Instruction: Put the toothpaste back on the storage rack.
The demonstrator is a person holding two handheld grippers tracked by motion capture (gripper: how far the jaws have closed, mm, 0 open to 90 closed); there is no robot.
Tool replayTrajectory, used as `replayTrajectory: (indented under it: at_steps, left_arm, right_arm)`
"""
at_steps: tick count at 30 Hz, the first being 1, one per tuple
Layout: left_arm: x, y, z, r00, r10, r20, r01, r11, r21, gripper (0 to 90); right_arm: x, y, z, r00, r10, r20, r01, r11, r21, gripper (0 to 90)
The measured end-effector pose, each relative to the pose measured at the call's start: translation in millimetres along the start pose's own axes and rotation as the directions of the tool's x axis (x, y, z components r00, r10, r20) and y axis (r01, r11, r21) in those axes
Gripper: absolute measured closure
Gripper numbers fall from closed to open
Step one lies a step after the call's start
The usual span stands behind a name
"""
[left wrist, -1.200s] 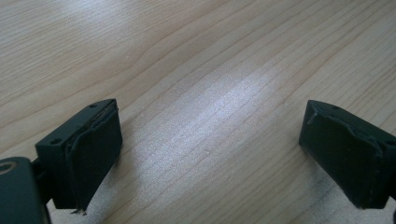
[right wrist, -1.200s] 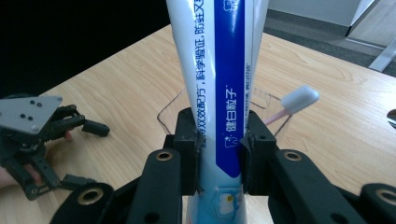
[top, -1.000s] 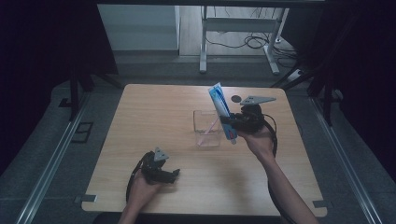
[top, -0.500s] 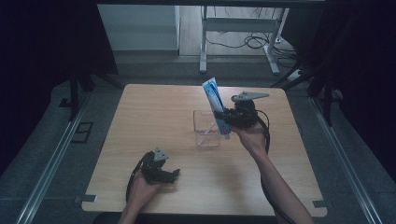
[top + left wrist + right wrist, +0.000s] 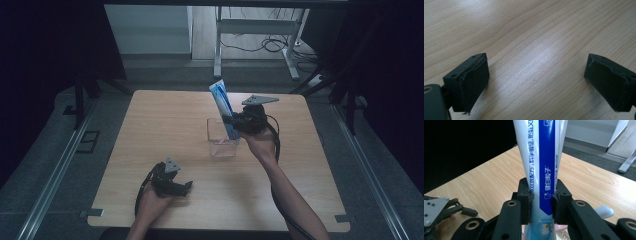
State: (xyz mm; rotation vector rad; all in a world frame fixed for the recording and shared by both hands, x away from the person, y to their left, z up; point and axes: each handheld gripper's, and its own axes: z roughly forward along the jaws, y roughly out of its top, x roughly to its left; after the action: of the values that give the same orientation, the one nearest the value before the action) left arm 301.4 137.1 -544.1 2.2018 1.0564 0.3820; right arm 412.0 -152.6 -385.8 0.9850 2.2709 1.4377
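Looking down from the high view, the right tool (image 5: 235, 121) clamps a blue-and-white toothpaste tube (image 5: 222, 102) tilted over the clear plastic cup (image 5: 221, 140) on the wooden table (image 5: 165, 120) — its lower end at the rim, insertion seemingly unfinished. The left gripper view shows the left tool (image 5: 536, 82) open, empty. In the right gripper view, both pads pinch the tube's middle.

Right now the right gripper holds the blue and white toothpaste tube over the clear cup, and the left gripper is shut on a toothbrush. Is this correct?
Not quite. The left gripper is open with nothing between its jaws, only bare table, as the left gripper view shows. The rest stands: the right gripper holds the toothpaste tube over the clear cup.
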Motion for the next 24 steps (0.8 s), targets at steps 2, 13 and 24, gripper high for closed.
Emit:
replayTrajectory:
  at_steps: [2, 13, 24]
  left_arm:
    - [0.0, 0.0, 0.0, 1.0, 0.0, 0.0, 0.0, 1.0, 0.0, 5.8]
    - [0.2, 0.0, -0.1, 1.0, 0.003, 0.0, -0.003, 1.0, 0.002, 5.8]
    - [-0.1, -0.1, -0.1, 1.0, -0.001, 0.0, 0.001, 1.0, 0.002, 5.8]
  right_arm:
    - [-0.3, -0.7, 3.5, 1.0, -0.005, 0.002, 0.005, 1.0, 0.001, 72.2]
    - [-3.0, -7.7, 18.2, 0.9997, -0.003, 0.023, 0.003, 1.0, 0.0, 72.1]
    - [-4.1, -9.0, 27.5, 0.9994, -0.002, 0.034, 0.003, 1.0, -0.019, 72.2]
